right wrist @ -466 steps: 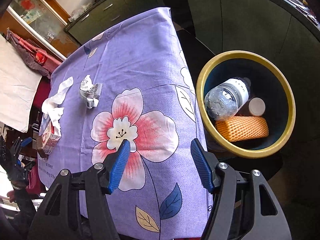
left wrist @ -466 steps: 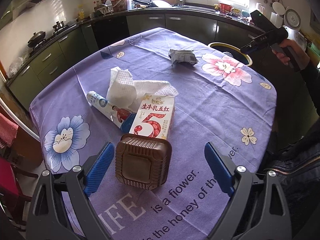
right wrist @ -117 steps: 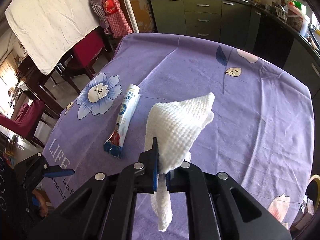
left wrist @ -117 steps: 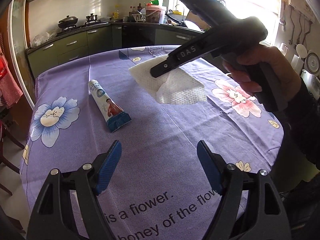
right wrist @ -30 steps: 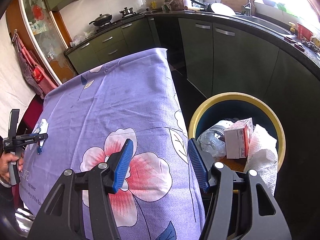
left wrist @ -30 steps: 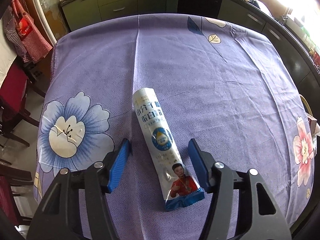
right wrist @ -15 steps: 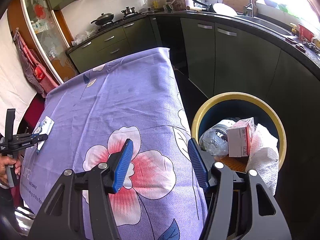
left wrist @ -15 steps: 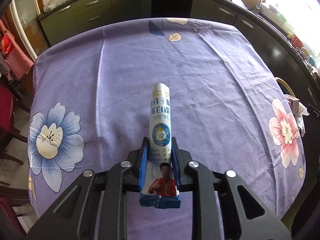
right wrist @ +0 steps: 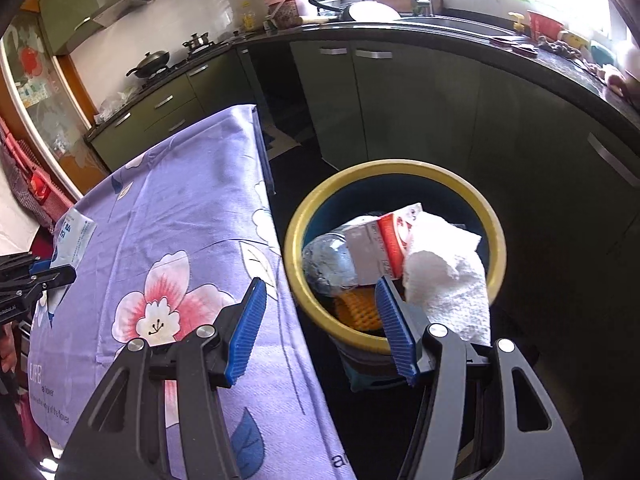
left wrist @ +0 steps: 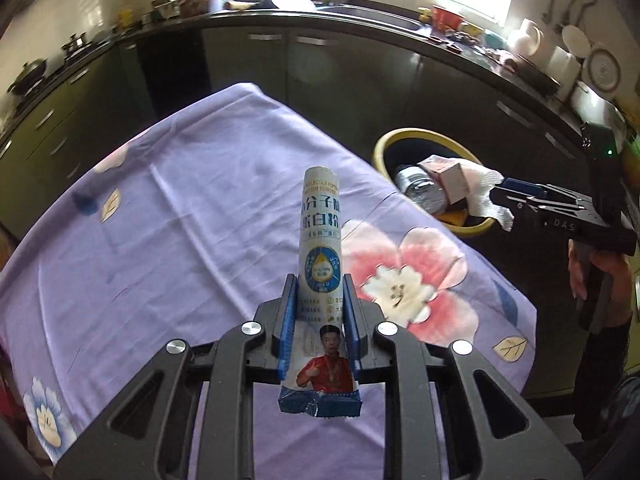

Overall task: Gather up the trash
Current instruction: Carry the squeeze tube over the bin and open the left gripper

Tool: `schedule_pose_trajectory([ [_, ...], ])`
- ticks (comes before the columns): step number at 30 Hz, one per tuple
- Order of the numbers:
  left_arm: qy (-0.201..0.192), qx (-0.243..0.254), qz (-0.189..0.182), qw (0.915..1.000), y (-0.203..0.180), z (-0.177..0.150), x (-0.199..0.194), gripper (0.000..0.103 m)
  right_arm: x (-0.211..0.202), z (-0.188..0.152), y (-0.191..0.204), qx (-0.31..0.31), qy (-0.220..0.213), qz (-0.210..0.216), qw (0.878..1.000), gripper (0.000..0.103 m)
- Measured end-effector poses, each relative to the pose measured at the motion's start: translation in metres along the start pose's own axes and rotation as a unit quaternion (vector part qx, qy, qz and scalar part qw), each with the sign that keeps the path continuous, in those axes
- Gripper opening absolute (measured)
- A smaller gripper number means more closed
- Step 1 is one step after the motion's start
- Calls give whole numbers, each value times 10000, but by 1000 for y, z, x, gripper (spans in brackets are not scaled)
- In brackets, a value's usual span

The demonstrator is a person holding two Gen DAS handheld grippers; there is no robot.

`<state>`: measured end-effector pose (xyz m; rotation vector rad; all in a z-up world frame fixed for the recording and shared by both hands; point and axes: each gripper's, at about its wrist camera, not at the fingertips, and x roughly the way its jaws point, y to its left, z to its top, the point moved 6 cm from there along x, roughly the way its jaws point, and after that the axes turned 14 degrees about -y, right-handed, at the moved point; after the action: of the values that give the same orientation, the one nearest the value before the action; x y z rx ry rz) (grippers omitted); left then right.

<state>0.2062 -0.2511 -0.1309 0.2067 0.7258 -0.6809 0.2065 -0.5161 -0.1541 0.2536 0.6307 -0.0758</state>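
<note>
The waste bin [right wrist: 496, 236], yellow-rimmed with a dark interior, stands on the floor just beside the right edge of the table [right wrist: 192, 216]. It contains, from left to right, a crushed clear plastic bottle [right wrist: 326, 258], a red-and-white carton [right wrist: 380, 246] and a white paper towel [right wrist: 444, 276] draped over the near rim; an orange foam net [right wrist: 354, 310] lies beneath them.

The left hand-held gripper [left wrist: 319, 312] is clenched on the blue-and-white powder sachet [left wrist: 321, 248]. The blue pads grip its lower half; its printed upper end projects forward beyond the fingertips and its crimped blue end hangs near the camera. The sachet is held above the purple floral tablecloth [left wrist: 180, 240], left of the bin.

The right hand-held gripper [right wrist: 318, 326] is released, with nothing between its pads; it is positioned over the gap between the table edge and the bin.

The left wrist view shows the right hand-held gripper's body and the hand [left wrist: 600, 284] on its grip, at far right. The right wrist view shows the foam net clearly, and the left hand-held gripper with the sachet at far left.
</note>
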Motion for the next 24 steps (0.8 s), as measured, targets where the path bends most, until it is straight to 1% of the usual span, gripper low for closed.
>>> schedule_pose_trajectory([
  [3,29,251,-399,9989,-33,30,35,21,-8,-4,-20,234,-56,-135,9996,57],
  [7,120,608,-755,9952,-69,68,89,21,-19,-14,-44,572,-29,-243,9981,57],
  [11,407,855,-1141,9889,-101,95,149,21,-26,-23,-58,798,20,-222,9966,57],
  [12,495,989,-1134,9874,-109,98,165,21,-26,-24,-61,836,30,-219,9963,57],
  [14,581,1397,-994,9835,-123,105,192,21,-25,-26,-63,879,54,-211,9959,57],
  [17,699,1803,-921,9768,-138,110,220,21,-22,-27,-65,947,65,-152,9954,57],
  [21,900,2007,-888,9714,-149,112,250,21,-19,-27,-66,1024,73,-85,9947,57],
  [24,1026,1925,-947,9713,-152,114,265,24,-19,-28,-68,1058,72,-86,9943,57],
])
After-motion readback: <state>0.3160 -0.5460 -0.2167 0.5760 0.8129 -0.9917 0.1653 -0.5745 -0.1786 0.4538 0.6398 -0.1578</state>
